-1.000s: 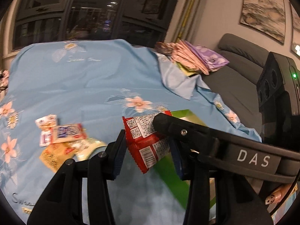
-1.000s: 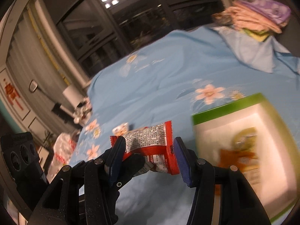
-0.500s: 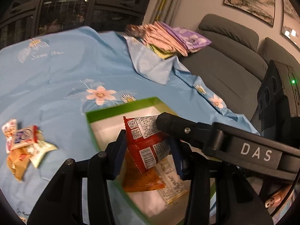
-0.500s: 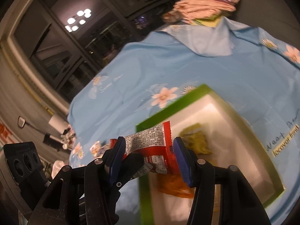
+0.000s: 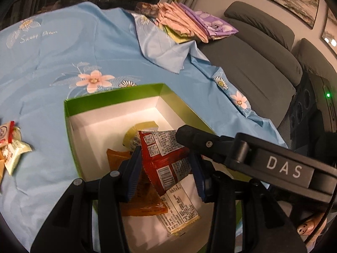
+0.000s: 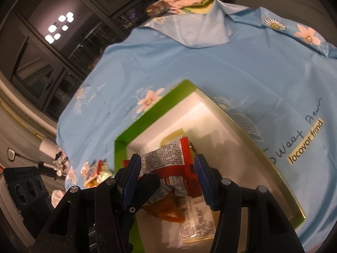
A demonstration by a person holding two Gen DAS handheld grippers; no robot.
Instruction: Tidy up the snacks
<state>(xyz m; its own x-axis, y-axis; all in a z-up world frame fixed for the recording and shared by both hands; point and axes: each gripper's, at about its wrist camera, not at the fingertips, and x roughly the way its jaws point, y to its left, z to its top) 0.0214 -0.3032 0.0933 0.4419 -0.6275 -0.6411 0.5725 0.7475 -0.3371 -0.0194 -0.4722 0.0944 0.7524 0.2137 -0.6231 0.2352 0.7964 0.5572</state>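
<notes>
A red snack packet (image 5: 166,158) with white label print is held between both grippers, just above the open green box (image 5: 113,97) with a white inside. My left gripper (image 5: 166,170) is shut on one side of the packet, and my right gripper (image 6: 168,177) is shut on the same packet (image 6: 174,160). The right gripper's finger crosses the left wrist view from the right. An orange packet (image 5: 145,204), a white-labelled packet (image 5: 181,213) and a yellow-green packet (image 5: 137,132) lie in the box.
Several loose snack packets (image 5: 8,143) lie on the blue flowered cloth (image 5: 63,52) left of the box. Folded fabrics (image 5: 189,23) are stacked at the far side. A grey sofa (image 5: 259,59) stands to the right.
Both grippers carried the red packet to the right, from over the cloth to over the box, and lowered it toward the packets inside.
</notes>
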